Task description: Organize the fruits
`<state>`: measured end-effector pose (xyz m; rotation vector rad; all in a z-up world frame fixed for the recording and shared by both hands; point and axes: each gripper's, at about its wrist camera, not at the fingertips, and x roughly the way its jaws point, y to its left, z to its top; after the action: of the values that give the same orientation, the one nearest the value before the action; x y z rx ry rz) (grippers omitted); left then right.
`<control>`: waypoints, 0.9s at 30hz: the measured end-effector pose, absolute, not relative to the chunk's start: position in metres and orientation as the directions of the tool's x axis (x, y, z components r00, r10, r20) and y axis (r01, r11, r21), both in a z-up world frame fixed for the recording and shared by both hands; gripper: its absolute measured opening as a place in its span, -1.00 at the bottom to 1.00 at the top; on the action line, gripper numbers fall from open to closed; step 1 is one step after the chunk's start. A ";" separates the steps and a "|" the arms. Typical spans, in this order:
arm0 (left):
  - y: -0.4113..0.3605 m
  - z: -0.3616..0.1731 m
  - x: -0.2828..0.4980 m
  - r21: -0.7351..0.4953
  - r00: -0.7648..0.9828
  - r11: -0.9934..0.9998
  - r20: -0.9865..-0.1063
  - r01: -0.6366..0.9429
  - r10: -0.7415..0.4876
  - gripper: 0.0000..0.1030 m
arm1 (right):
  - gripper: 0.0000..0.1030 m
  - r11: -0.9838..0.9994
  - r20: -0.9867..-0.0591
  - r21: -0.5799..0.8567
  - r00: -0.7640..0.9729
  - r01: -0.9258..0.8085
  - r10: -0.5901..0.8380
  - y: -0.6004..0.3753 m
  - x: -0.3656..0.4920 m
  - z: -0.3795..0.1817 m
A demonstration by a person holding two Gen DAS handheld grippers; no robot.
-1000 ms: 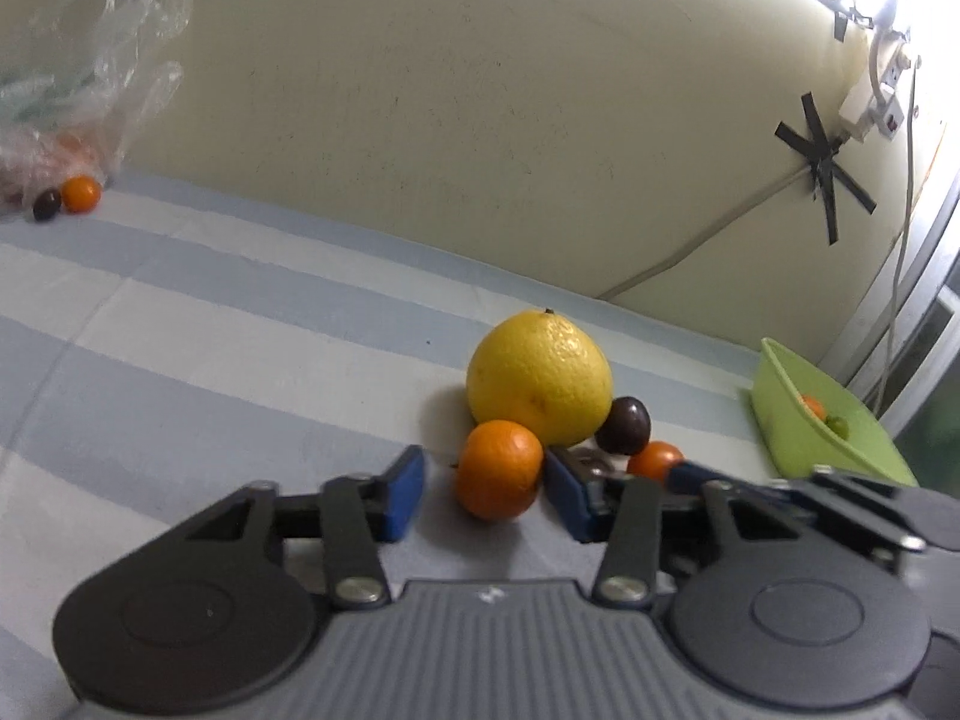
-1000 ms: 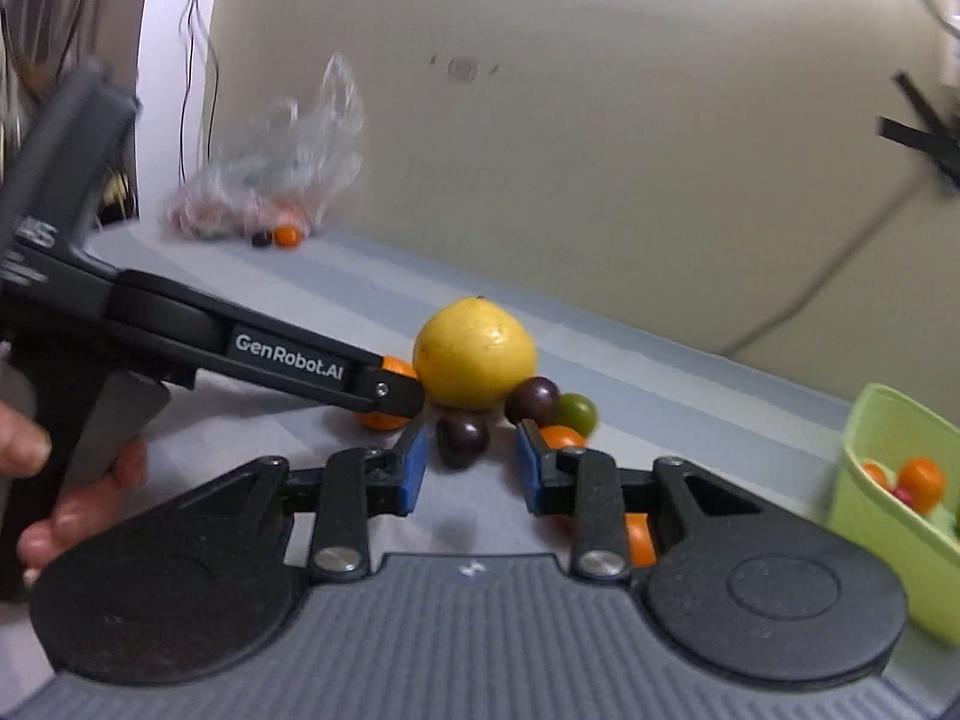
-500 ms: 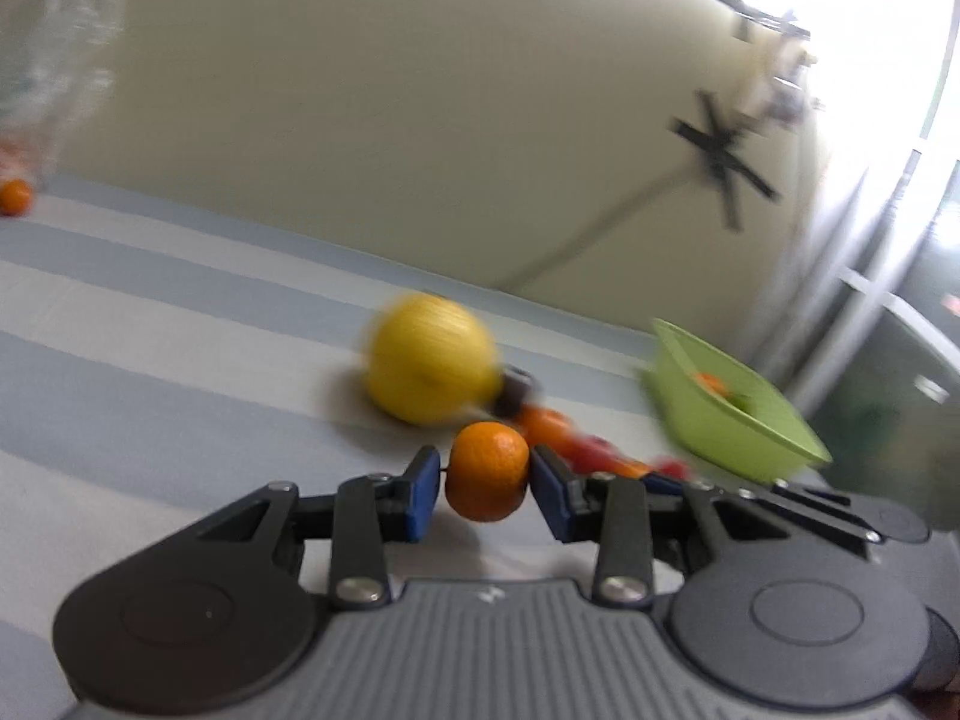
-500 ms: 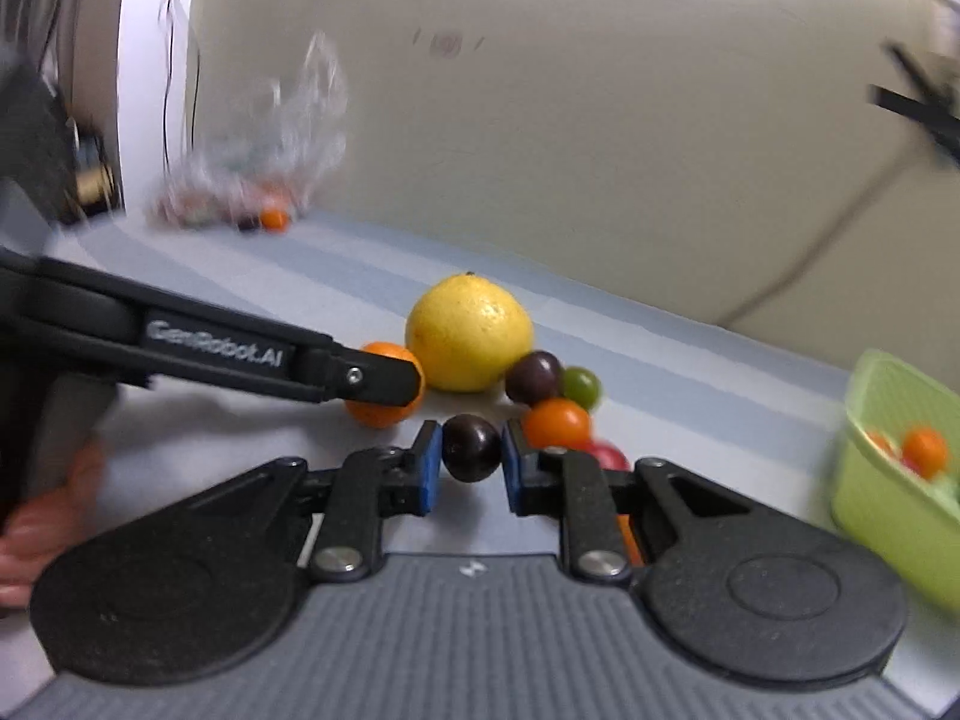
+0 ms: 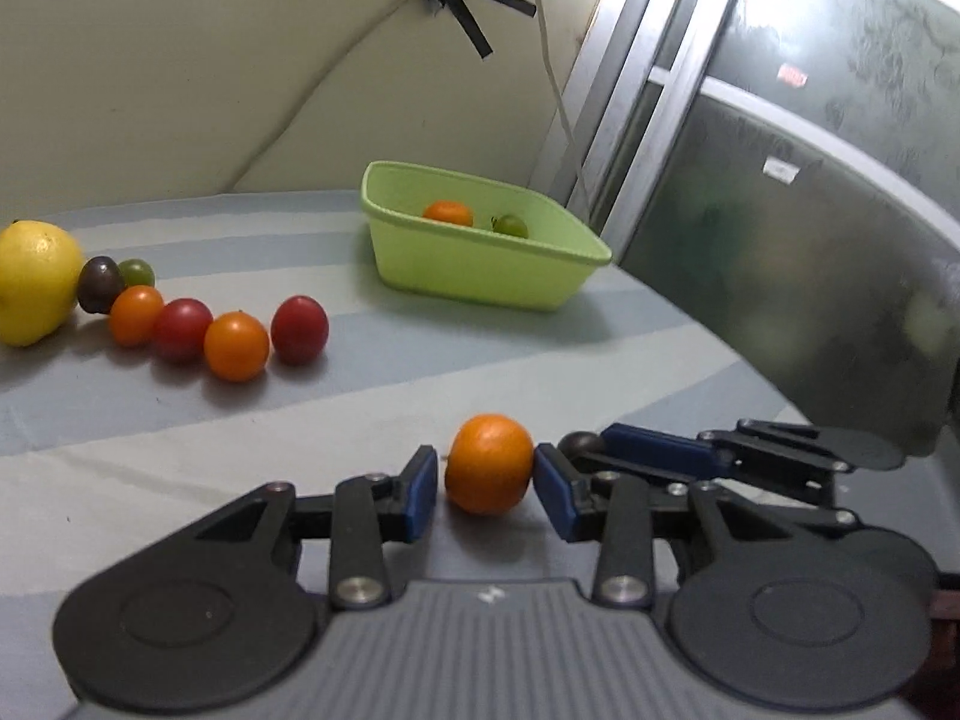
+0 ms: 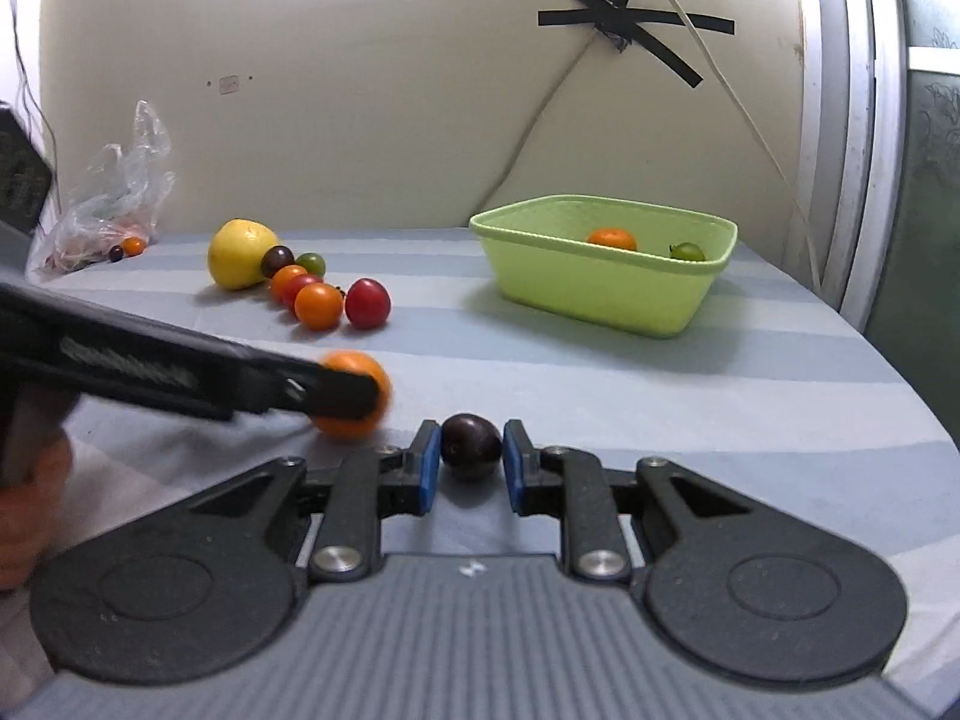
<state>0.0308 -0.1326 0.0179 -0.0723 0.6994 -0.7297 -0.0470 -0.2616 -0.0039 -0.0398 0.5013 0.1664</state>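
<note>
My left gripper [image 5: 487, 477] is shut on a small orange [image 5: 489, 463], held above the striped cloth; it also shows in the right wrist view [image 6: 351, 393]. My right gripper [image 6: 468, 456] is shut on a dark plum-coloured fruit [image 6: 471, 446], just right of the left gripper. A green basket [image 6: 606, 288] at the back right holds an orange fruit [image 6: 612, 238] and a green one [image 6: 687, 251]; it also shows in the left wrist view [image 5: 480, 264]. A large yellow citrus [image 6: 240, 253] and several small red, orange, dark and green fruits [image 6: 318, 305] lie left of the basket.
A clear plastic bag [image 6: 114, 198] with more small fruit lies at the far left by the wall. A wall with a taped cable [image 6: 624, 6] runs behind the table. A window frame [image 5: 636, 96] stands at the right, past the table's rounded edge.
Both grippers closed on their fruits, lifted them from the pile and carried them right, away from the yellow citrus and nearer the green basket.
</note>
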 end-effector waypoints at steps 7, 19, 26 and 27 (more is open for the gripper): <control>-0.136 0.020 0.028 -0.237 0.562 0.785 -0.583 0.572 -0.586 -0.24 | -0.32 0.981 -0.513 0.052 0.838 -0.188 0.187 -0.269 -0.040 -0.006; -0.183 0.076 0.091 -0.283 0.547 0.731 -0.511 0.621 -0.663 -0.37 | -0.53 0.988 -0.297 0.100 0.944 -0.116 0.141 -0.303 -0.021 0.029; -0.234 0.079 0.154 -0.267 0.556 0.744 -0.524 0.613 -0.645 -0.37 | -0.52 0.998 -0.266 0.065 0.963 -0.016 0.033 -0.323 0.044 0.031; -0.237 0.075 0.159 -0.274 0.556 0.750 -0.530 0.602 -0.640 -0.39 | -0.52 0.997 -0.274 0.071 0.961 -0.011 0.030 -0.326 0.049 0.029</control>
<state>0.1588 -0.2372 0.0751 -0.0634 0.6519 -0.7342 0.0487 -0.3257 0.0286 0.0691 0.2783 0.0204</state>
